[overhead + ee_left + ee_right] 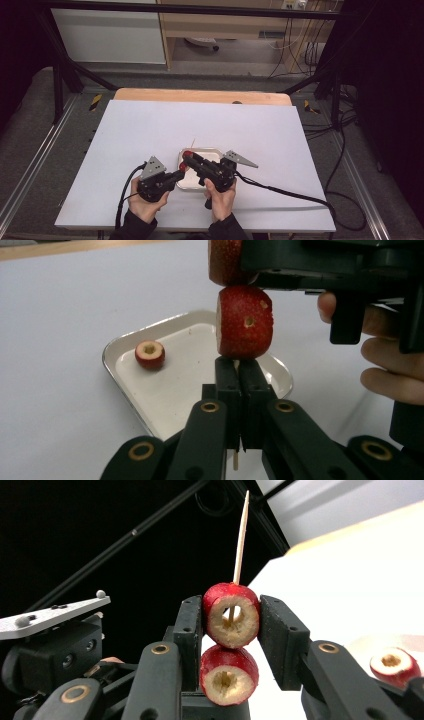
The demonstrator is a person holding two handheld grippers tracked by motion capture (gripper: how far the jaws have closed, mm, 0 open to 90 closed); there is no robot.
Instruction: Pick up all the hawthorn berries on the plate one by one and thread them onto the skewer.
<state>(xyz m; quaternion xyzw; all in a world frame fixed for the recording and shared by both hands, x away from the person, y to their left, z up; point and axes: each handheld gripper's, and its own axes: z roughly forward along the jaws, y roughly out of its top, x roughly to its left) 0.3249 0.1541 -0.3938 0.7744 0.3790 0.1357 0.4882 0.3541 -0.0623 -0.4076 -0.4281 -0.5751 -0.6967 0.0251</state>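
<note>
Two grippers met over a small metal tray (216, 151) near the front of the white table (150, 130) in the high view. The left gripper (176, 176) sat at the tray's left edge and the right gripper (188, 156) reached in over it, with red fruit showing at its tip. A pale skewer tip poked out just past the tray's far side.

From the left gripper view, the jaws were pinched tight together on the skewer (235, 460), whose bare end stuck out below them. One cored red fruit piece (245, 322) sat on the stick right above the jaws, and a second piece (225, 262) touched it from above, held by the other gripper. A third piece (149, 354) lay loose in the tray (120, 347).

In the right gripper view, the right gripper (231, 620) had its jaws clamped on the upper fruit ring (232, 616), with the skewer (241, 535) running through its hole and out the far side. The lower ring (229, 676) sat just below, touching it. The spare piece (394, 666) showed off to the right in the tray.

My guess is the step was threading fruit onto the stick. To do it well, I'd keep the hole lined up with the stick, slide slowly, and squeeze gently so the soft ring doesn't split. The left grip has to hold firm so the stick can't slip.
</note>
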